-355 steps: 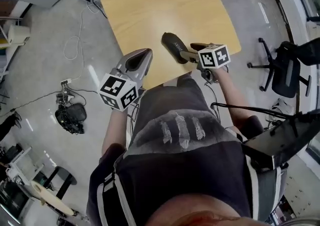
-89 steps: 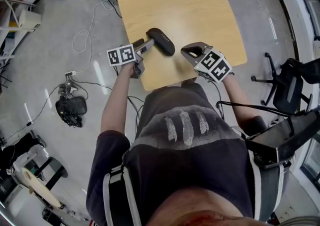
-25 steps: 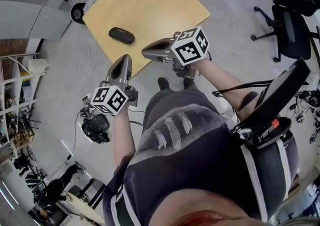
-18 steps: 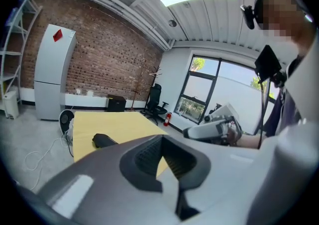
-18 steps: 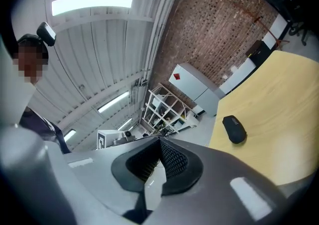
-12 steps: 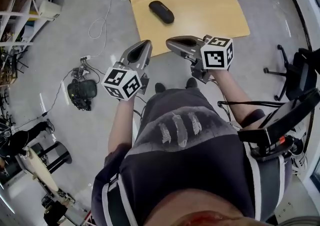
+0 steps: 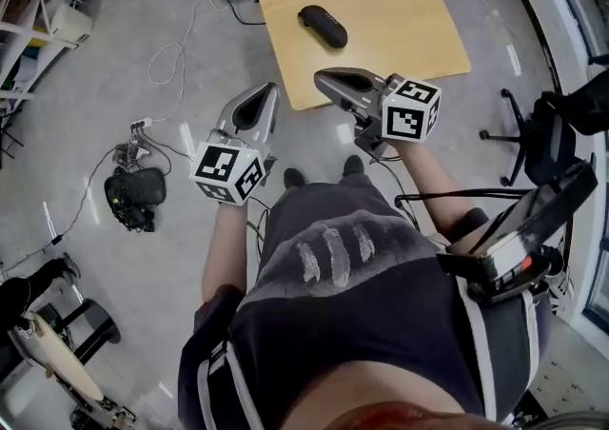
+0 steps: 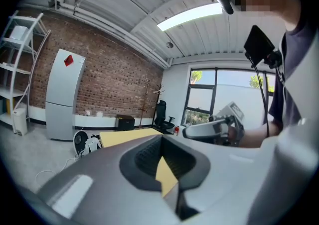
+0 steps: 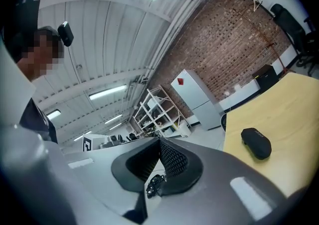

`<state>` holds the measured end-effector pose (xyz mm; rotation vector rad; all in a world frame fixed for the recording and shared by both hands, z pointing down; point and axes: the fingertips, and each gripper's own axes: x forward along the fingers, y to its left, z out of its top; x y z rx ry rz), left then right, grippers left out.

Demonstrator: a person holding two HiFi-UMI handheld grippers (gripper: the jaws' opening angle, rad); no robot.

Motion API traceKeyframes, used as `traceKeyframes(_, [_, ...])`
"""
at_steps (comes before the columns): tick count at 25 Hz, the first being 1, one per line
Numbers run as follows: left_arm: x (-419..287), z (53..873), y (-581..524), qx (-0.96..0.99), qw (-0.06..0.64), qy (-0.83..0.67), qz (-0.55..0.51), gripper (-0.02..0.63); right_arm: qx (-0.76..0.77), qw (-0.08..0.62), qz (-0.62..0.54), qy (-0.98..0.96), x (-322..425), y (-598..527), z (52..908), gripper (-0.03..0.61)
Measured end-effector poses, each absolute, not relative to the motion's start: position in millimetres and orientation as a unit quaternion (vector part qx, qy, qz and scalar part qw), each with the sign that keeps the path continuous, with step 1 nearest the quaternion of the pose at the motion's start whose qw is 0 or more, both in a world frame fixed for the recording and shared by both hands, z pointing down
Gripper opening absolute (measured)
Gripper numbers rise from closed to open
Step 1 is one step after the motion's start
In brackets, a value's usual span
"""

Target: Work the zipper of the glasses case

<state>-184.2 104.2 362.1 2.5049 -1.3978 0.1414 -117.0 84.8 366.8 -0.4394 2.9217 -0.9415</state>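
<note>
Head view puts the glasses case [image 7: 323,26] flat on the wooden table [image 7: 400,9], well apart from both tools. I hold my left gripper [image 7: 265,95] and right gripper [image 7: 324,79] near the table's front edge, jaws together on each, with nothing between them.

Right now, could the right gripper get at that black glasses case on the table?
Probably yes. The right gripper hangs by the near edge of the table; only bare wood lies between it and the glasses case. Its jaws are shut and empty, so they must open first.
</note>
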Motion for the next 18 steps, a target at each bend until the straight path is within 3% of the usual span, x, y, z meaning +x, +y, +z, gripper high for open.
traceKeyframes(7, [-198, 385, 128, 0.889, 0.149, -0.430, 0.059, -0.017, -0.171, 0.035, -0.315, 0.933, -148, 104, 366, 0.002])
traceKeyframes(18, [-156, 386, 154, 0.903, 0.162, -0.395, 0.049, -0.017, -0.216, 0.054, -0.323, 0.920, -108, 145, 368, 0.002])
